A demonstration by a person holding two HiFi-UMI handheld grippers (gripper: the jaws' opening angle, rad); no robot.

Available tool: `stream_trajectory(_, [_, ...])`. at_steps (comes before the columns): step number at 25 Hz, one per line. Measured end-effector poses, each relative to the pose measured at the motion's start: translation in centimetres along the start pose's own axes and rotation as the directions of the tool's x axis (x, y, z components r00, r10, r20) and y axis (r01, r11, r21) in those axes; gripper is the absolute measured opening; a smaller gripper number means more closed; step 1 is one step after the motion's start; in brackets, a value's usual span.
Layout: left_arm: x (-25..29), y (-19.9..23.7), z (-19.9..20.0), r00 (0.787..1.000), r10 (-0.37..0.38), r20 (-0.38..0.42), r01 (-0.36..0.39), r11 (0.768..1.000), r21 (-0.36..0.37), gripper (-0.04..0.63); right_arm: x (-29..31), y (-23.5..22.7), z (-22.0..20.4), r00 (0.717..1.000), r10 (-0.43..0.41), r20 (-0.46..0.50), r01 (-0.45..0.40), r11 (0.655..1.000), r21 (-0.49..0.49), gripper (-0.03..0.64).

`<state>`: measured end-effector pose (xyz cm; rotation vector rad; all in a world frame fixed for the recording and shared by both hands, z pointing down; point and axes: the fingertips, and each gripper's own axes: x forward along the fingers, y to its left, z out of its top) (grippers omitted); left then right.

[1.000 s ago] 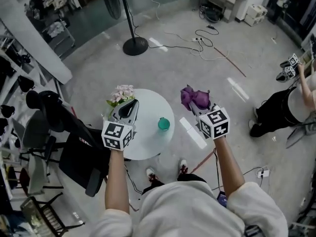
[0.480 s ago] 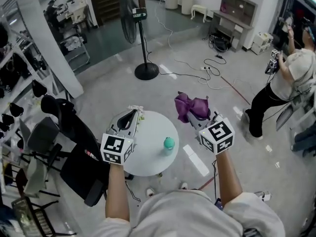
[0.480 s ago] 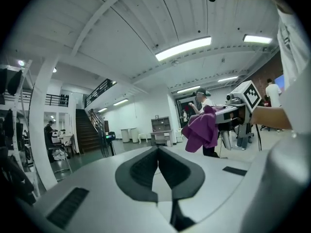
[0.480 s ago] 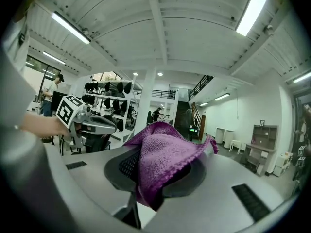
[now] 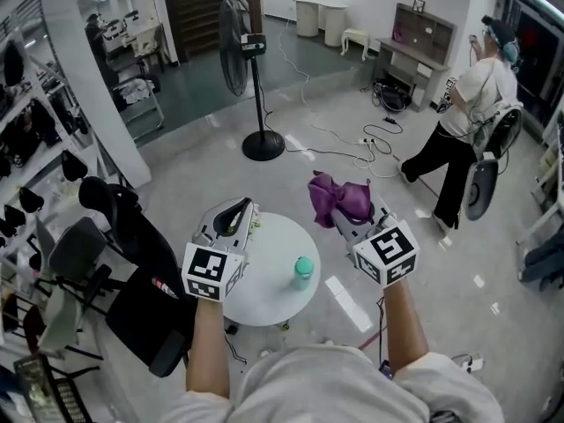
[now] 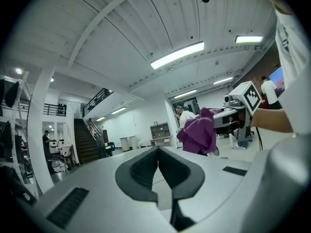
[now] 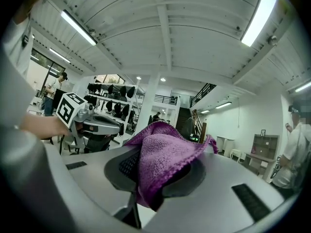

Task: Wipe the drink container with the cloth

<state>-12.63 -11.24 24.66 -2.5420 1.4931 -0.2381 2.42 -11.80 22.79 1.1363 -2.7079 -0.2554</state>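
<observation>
In the head view, the left gripper [image 5: 233, 210] was seen raised over the left edge of the round white table [image 5: 264, 280], jaws together and nothing between them. And there was the drink container [image 5: 302, 271], a small teal bottle, stood upright on the right part of the table top, apart from both grippers. To the right of the table, over the floor, the right gripper [image 5: 345, 219] was held up with the purple cloth [image 5: 337, 196] bunched at its tips. A black chair [image 5: 132, 249] was parked just left of the table, a pedestal fan [image 5: 236, 55] was stood far behind, and a person [image 5: 460, 117] was seen at the far right.

In the left gripper view, the two dark pads were shown pressed against each other, empty. The cloth and the other gripper's marker cube were caught off to the right.

In the right gripper view, the jaws were shown clamped on the cloth, its fold draped over the pads and hanging down between them. The left gripper was picked out at the left.
</observation>
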Motion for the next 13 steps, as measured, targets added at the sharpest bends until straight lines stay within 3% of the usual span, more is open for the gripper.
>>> stream_trajectory(13, [-1.2,-0.5,0.2,1.000,0.002,-0.014,-0.002,1.000,0.025,0.018,-0.3,1.3,-0.1,1.000,-0.010,-0.010,0.010,1.000,0.008,0.094])
